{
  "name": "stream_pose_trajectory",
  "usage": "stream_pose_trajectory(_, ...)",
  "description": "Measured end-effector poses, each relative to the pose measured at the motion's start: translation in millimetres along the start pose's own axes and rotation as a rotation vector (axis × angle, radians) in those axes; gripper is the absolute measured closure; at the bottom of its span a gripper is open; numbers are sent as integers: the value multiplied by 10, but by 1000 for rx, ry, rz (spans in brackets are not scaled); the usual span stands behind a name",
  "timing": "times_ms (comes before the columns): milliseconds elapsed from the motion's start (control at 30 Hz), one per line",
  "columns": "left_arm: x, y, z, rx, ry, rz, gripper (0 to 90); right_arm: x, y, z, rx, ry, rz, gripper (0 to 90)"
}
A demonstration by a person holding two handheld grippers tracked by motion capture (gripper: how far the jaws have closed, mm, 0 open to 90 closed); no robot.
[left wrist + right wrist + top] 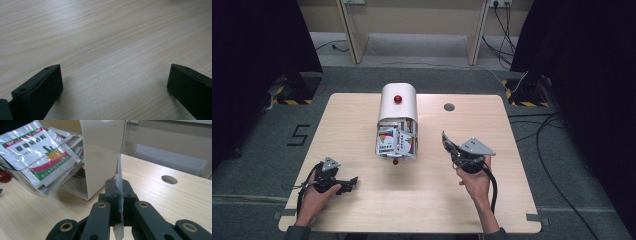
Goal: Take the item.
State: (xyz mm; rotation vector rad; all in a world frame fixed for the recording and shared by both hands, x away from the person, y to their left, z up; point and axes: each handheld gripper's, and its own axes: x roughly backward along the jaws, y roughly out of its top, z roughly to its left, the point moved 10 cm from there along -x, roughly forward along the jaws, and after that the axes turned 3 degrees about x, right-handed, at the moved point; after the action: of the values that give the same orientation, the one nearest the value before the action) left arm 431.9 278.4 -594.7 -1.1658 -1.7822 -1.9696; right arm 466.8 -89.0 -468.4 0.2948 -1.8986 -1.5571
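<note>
A pale wooden desk point(362, 120) carries a white round-topped dispenser box point(398, 107) with a red knob point(397, 99) on top, standing at the middle toward the far edge. Its clear front flap point(50, 187) hangs open and printed sachets point(37, 155) spill out against it. Right of the box, the right tool point(448, 142) is clamped on one sachet point(119, 182), held edge-on above the desk. At the near left, the left tool point(348, 184) lies low over bare wood, jaws spread wide with nothing between them.
</note>
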Motion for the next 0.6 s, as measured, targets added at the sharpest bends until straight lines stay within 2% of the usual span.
stream_pose_trajectory(600, 0, 0, 0, 0, 0, 0, 0, -29, -223, -258, -41, -48, 48, 875)
